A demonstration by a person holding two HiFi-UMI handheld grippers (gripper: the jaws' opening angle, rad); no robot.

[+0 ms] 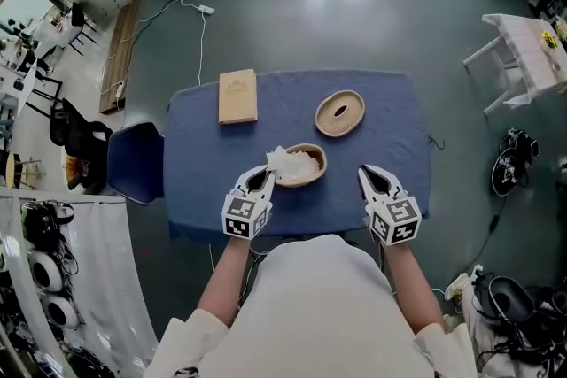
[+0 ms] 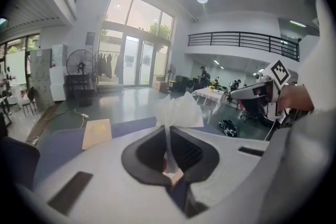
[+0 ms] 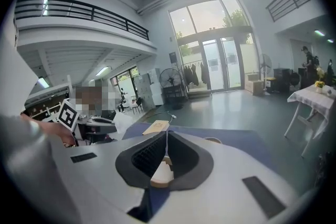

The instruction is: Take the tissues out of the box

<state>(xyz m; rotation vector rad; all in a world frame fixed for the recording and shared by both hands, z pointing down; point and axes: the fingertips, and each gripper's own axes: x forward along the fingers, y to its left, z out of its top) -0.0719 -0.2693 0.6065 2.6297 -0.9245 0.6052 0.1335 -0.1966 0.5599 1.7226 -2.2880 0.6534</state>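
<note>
My left claw (image 1: pixel 265 173) is clenched on a tissue (image 1: pixel 285 159). In the left gripper view its jaws are pressed together on the sheet, and the white paper (image 2: pixel 178 110) fans out above the tips. From the head view the claw sits at the left rim of the oval wooden box (image 1: pixel 318 167), which lies open on the near half of the blue-covered table (image 1: pixel 390 146). The pinched tissue bunches over that rim, with more white paper filling the box behind it. I cannot tell whether the held sheet has come clear of the rest.

My right claw (image 1: pixel 369 173) hangs over the cloth to the right of the box and apart from it. In the right gripper view (image 3: pixel 166 137) its jaws meet at the tips with nothing caught between them.

Further back, the oval lid (image 1: pixel 339 113) with its dark slot lies flat on the cloth, behind the box and a little to the right. Near the far left corner of the table lies a flat rectangular wooden board (image 1: pixel 237 96).

A blue chair (image 1: pixel 135 162) stands against the table's left side. A white table (image 1: pixel 532 53) stands well off on the grey floor to the far right.
</note>
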